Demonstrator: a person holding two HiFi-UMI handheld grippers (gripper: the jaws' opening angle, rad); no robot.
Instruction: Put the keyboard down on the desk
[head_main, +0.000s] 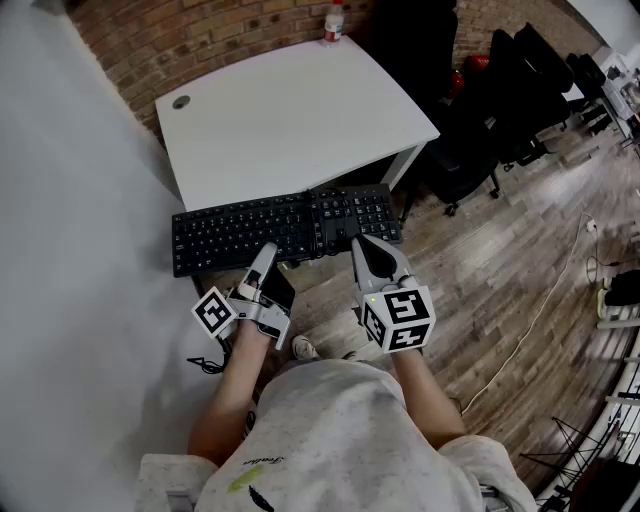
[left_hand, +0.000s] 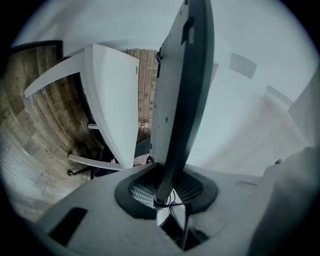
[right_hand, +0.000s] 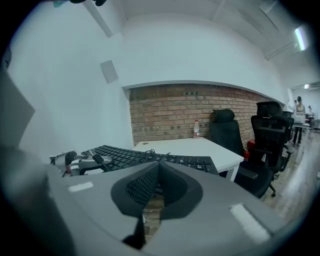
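Pinching the keyboard (head_main: 285, 228) with left hand-held gripper (head_main: 266, 254) and right hand-held gripper (head_main: 364, 247). Calling for level carrying over the desk (head_main: 290, 110), then lowering flat.

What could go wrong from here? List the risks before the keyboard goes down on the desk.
1. The left gripper pinches only the thin near edge of the keyboard; the long body could pivot or slip.
2. The right gripper has its fingers together at that edge, seemingly not clamped on it, so it may give little support.
3. Most of the keyboard hangs short of the desk; released now, it would likely drop to the floor.
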